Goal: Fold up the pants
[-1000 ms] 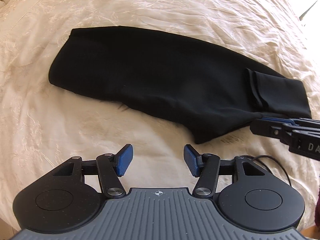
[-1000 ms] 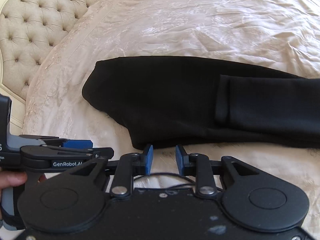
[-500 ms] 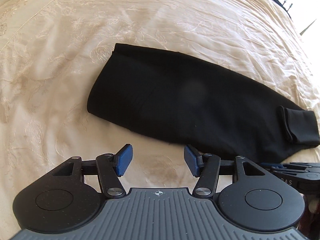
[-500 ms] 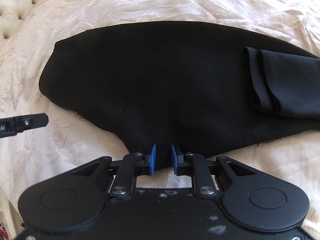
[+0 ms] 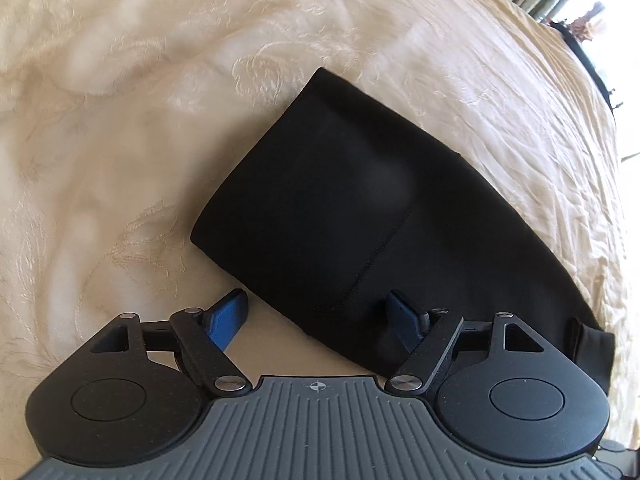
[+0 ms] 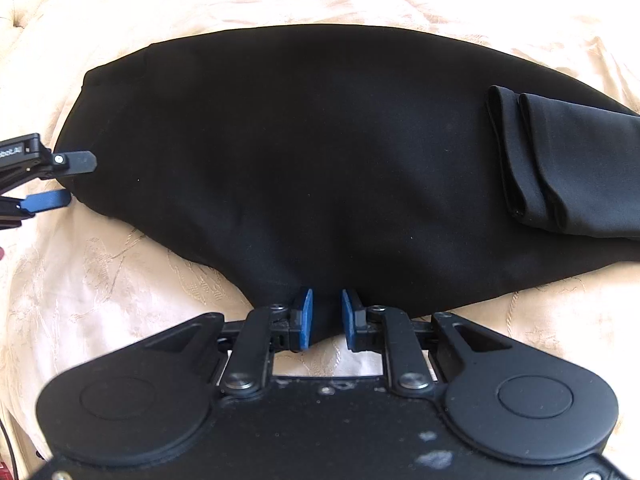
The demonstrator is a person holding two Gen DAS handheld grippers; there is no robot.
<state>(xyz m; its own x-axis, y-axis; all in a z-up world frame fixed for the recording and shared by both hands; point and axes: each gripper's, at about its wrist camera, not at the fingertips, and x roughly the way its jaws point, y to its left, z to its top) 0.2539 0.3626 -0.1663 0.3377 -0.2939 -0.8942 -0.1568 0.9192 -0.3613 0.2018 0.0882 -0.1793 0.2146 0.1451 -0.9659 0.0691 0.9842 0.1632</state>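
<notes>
Pants: the black pants (image 6: 320, 152) lie flat on the cream bedspread (image 6: 120, 276), already folded lengthwise, with the leg ends (image 6: 560, 168) turned back on top, far to the right of the right gripper.
Place to the tools: the near edge of the cloth bulges into the right gripper; the waist end lies just in front of the left gripper.
Right gripper: the right gripper (image 6: 327, 318) is narrow, its blue pads on both sides of the near edge of the pants. I cannot tell if the pads already press the cloth.
Left gripper: the left gripper (image 5: 316, 320) is wide open. Its right pad is over the cloth, its left pad over the bedspread, and the near corner of the waist end is between them.
Handling: I judge the pants light, soft and limp. They will hang and slide when lifted, so both ends should rise together.
Where to take hold: at the near edge, through all layers, one gripper at the waist corner and one at the middle bulge.
Material: smooth matte black fabric with a stitched seam (image 5: 376, 256) near the left gripper; folds are rounded, not sharp.
Bedspread: shiny, embroidered, lightly wrinkled; probably slippery under the cloth.
</notes>
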